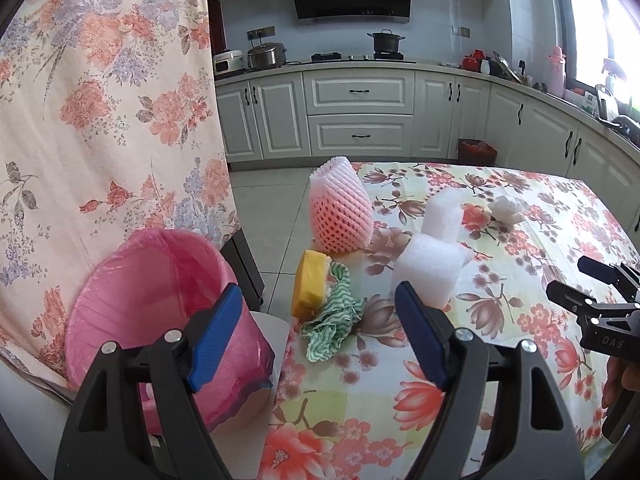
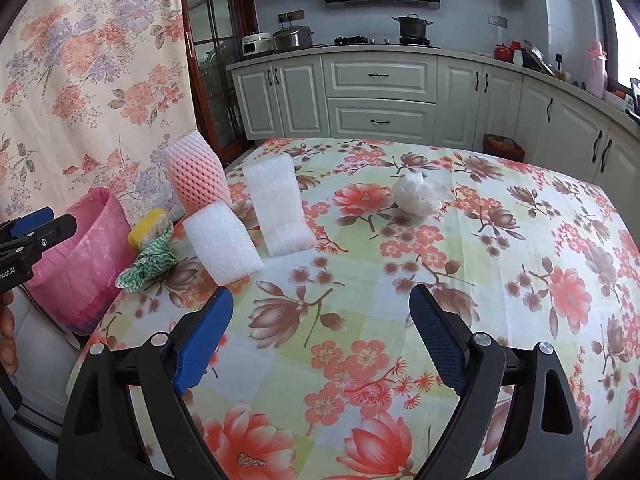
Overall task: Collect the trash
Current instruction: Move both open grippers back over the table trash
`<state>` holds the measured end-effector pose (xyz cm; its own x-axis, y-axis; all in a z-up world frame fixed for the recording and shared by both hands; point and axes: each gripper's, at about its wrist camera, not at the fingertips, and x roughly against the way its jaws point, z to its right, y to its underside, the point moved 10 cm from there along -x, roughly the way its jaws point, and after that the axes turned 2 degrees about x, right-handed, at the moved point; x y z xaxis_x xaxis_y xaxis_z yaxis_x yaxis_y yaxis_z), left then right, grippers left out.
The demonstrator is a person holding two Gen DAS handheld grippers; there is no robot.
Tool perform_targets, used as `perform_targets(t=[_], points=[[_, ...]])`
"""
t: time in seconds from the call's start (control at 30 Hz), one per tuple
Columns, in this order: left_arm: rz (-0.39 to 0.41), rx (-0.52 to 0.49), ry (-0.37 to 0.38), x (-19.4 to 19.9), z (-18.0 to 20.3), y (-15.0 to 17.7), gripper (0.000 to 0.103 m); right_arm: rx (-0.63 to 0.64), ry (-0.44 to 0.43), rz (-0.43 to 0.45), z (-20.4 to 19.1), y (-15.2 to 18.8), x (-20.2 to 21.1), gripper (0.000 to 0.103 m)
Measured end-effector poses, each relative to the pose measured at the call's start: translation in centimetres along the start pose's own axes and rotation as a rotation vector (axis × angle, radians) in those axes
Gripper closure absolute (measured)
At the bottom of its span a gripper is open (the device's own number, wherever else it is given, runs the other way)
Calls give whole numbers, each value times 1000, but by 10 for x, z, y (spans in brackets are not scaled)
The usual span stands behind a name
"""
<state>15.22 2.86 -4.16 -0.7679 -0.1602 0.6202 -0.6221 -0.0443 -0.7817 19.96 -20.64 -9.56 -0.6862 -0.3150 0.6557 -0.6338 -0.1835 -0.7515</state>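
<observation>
A pink-lined bin (image 1: 160, 296) (image 2: 80, 264) stands beside the table's left edge. On the floral tablecloth (image 2: 400, 280) near that edge lie a yellow sponge (image 1: 310, 288) (image 2: 146, 226), a green-and-white striped cloth (image 1: 334, 320) (image 2: 150, 262), a pink foam fruit net (image 1: 340, 208) (image 2: 196, 176), two white foam blocks (image 1: 430, 268) (image 2: 222, 246) (image 2: 280, 210) and a crumpled white tissue (image 1: 506, 208) (image 2: 418, 194). My left gripper (image 1: 320, 300) is open, hovering short of the sponge and cloth with nothing between its fingers. My right gripper (image 2: 322, 300) is open over bare cloth, empty.
A floral curtain (image 1: 100, 100) hangs at the left behind the bin. Kitchen cabinets (image 2: 380, 92) and a counter with pots line the far wall. A dark floor bin (image 1: 476, 150) sits past the table's far end. A hand shows at the left edge of the right wrist view.
</observation>
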Motion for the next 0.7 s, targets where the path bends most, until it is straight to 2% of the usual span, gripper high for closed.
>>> perform_targets(t=[0.4,0.7], points=[[-29,-19,22,-25,16,-4,27,-7,-9,-27,7,1,-18,19],[-42,-44,57,-46,44,-14,27,-23,20,-39,34,-10,-33,19]])
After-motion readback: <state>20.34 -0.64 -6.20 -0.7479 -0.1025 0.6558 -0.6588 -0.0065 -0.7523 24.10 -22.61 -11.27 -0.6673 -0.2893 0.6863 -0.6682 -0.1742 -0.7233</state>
